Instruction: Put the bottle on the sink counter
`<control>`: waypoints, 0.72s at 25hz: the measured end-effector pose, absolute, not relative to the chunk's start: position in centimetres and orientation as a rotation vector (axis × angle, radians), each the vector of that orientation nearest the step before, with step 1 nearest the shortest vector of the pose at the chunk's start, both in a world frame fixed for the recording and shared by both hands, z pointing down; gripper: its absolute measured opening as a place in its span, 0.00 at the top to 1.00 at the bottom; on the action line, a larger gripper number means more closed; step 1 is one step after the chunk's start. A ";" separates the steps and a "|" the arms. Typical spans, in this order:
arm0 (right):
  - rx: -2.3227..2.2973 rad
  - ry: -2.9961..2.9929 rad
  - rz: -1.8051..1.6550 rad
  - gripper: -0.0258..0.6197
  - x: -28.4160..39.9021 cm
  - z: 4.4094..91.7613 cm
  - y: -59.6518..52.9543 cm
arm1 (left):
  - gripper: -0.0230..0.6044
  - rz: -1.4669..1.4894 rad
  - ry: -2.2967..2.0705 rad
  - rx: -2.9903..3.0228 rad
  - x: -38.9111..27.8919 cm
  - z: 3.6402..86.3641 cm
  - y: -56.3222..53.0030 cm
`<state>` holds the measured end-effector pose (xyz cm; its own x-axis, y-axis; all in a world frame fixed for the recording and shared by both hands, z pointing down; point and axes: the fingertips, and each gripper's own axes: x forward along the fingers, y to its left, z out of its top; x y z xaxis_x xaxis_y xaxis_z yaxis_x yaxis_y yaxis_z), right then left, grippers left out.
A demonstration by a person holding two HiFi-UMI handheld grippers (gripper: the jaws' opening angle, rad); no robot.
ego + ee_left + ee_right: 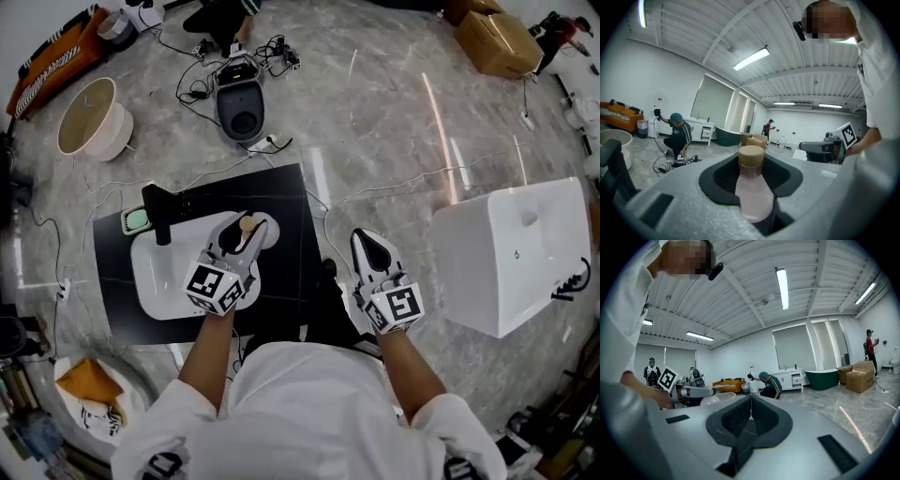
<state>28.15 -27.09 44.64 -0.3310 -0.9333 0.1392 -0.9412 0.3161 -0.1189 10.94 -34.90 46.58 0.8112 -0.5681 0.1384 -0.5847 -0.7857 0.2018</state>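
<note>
A: Bottle (751, 192), pink with a tan cap. Where was it?
B: Upright in the left gripper (243, 240), jaws clamped on its body, above the white basin (155, 272) on the black sink counter (281, 202).
A: Right gripper (372, 247)?
B: Jaws pressed together, nothing between them, off the counter's right edge.

grey marbled floor (394, 103) strewn with cables (202, 80), cardboard boxes (497, 42) at its far edge. white walls (628, 79), ribbed white ceiling (693, 28) with lit tube lights (751, 58). shaded windows (792, 348); dark green bathtub (821, 379), white cabinet (790, 379) and orange sofa (618, 117) near the walls.
</note>
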 end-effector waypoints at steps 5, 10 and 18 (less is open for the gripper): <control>1.745 -2.550 0.265 0.94 27.6 45.9 -31.2 | 0.73 0.108 -0.950 2.754 11.6 47.8 -37.2; 1.734 -2.571 0.265 0.94 27.8 46.8 -35.2 | 0.73 0.120 -0.984 2.734 12.4 49.5 -39.1; 1.759 -2.574 0.324 0.94 28.7 49.5 -40.1 | 0.73 0.160 -1.025 2.694 13.6 54.1 -42.7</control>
